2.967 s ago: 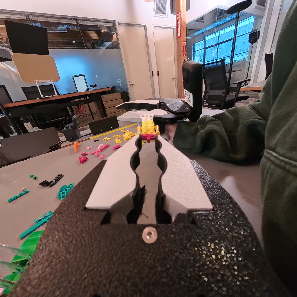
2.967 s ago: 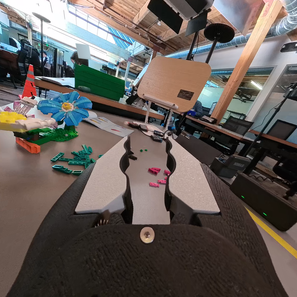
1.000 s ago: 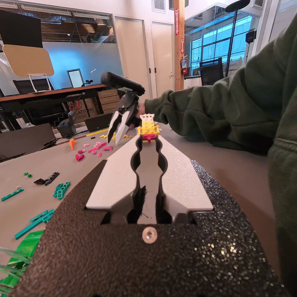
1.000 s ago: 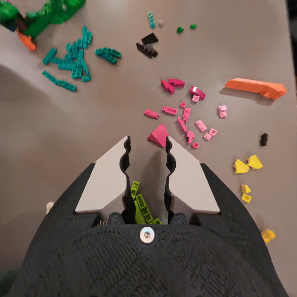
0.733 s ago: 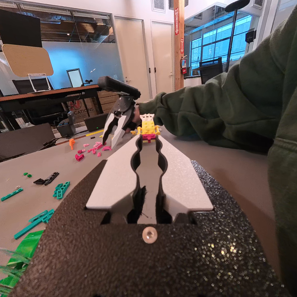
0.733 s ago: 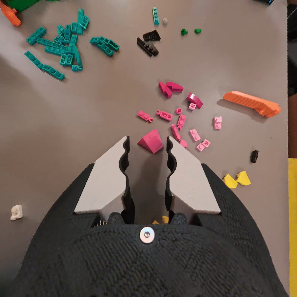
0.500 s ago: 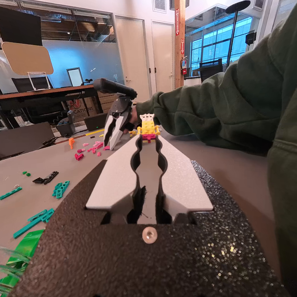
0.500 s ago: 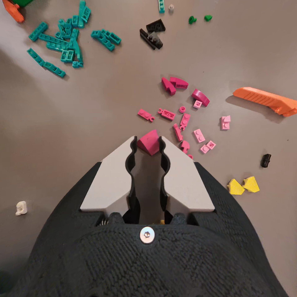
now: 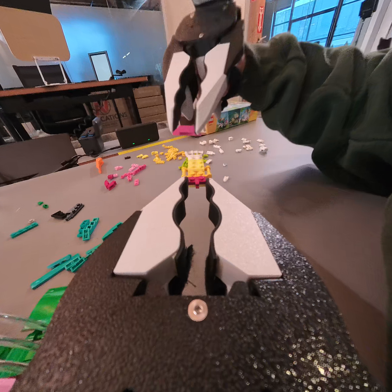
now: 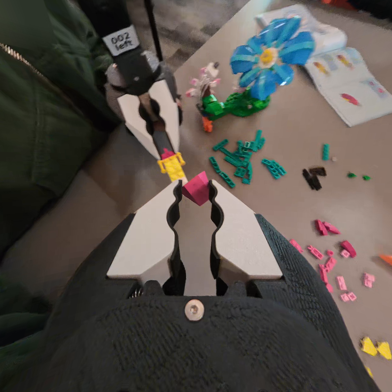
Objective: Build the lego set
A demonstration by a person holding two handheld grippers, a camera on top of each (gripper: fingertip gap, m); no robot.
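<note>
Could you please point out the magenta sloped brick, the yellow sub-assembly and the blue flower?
magenta sloped brick [image 10: 195, 189], right wrist view, its broad face.
yellow sub-assembly [image 9: 195, 167], left wrist view, studded top.
blue flower [image 10: 267, 56], right wrist view, yellow centre.

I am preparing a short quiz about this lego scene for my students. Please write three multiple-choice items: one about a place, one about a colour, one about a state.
1. Where is the blue flower model?
A. on the table beside the open instruction booklet
B. inside the left gripper
C. on the floor

2. What colour is the sloped brick in the right gripper?
A. teal
B. magenta
C. white

3. What is the state of the left gripper?
A. wide open and empty
B. lying on the table
C. shut on the yellow and pink assembly

Answers: 1 A, it stands on the table next to the booklet; 2 B, magenta shows between the tips; 3 C, its tips clamp the assembly's base.
</note>
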